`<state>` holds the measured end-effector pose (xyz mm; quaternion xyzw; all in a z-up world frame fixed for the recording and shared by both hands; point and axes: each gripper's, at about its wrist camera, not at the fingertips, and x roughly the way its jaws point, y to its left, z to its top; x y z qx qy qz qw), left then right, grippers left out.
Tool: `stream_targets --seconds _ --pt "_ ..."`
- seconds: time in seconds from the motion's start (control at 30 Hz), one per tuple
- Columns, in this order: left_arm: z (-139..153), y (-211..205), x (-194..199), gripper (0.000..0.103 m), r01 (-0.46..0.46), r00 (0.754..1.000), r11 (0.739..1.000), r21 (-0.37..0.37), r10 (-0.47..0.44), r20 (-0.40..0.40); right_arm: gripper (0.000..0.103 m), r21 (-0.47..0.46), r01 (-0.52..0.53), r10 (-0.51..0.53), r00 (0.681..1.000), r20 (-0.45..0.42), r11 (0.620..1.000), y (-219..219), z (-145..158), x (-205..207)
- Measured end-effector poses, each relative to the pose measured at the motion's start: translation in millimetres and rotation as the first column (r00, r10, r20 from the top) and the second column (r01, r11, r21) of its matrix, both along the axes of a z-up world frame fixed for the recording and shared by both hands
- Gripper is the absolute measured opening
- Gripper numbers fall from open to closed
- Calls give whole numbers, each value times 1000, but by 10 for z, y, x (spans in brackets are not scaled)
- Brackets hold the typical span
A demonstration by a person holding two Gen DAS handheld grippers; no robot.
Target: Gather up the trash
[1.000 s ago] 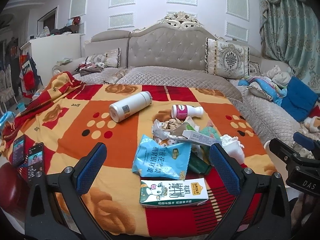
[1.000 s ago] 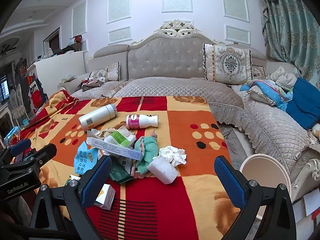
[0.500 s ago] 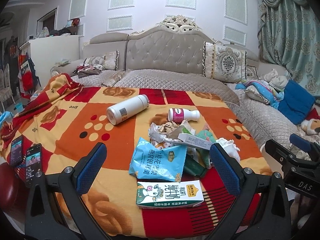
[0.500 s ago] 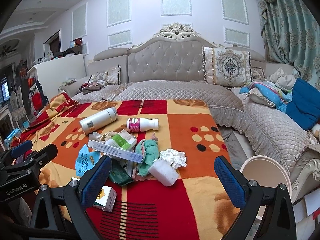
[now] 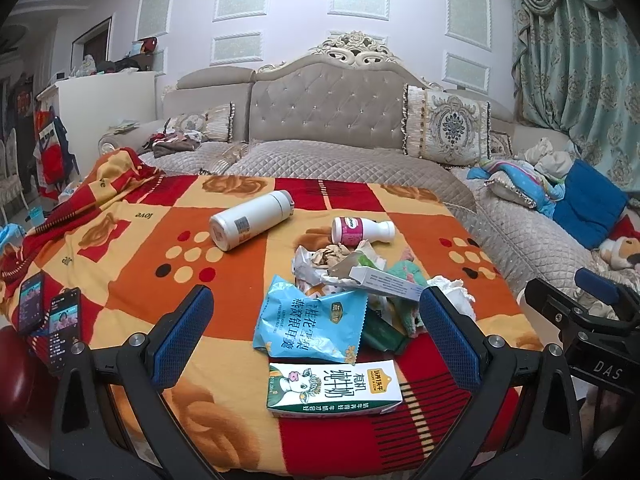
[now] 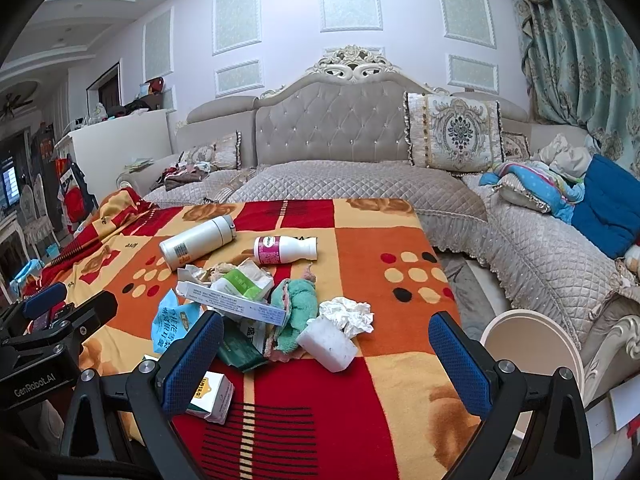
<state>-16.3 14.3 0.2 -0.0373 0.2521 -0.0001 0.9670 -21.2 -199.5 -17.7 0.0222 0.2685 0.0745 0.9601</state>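
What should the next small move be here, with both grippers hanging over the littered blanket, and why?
Probably ease the left gripper down and forward onto the milk carton. Its jaws are wide open and empty, and the carton lies flat at the near edge of the pile, closest to them, just below the blue snack bag. The right gripper is also open and empty, beside the round bin.

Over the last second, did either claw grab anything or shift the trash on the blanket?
Nothing grabbed. Both cameras tilted slightly, so the trash sits a bit lower in both views. The left claw and right claw stay open and empty. The milk carton, blue snack bag, white bottle and crumpled tissue lie where they were.
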Motion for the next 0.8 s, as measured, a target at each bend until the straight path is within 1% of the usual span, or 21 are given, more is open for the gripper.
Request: stream_targets --seconds 0.5,0.8 --pt "0 -19 -20 102 3 1000 1000 5 -3 4 102 4 4 -4 1000 -2 1000 -24 -15 -7" --pt "-26 -46 -17 102 8 1000 1000 8 -8 -7 102 6 8 -8 1000 -9 1000 -51 -27 -8"
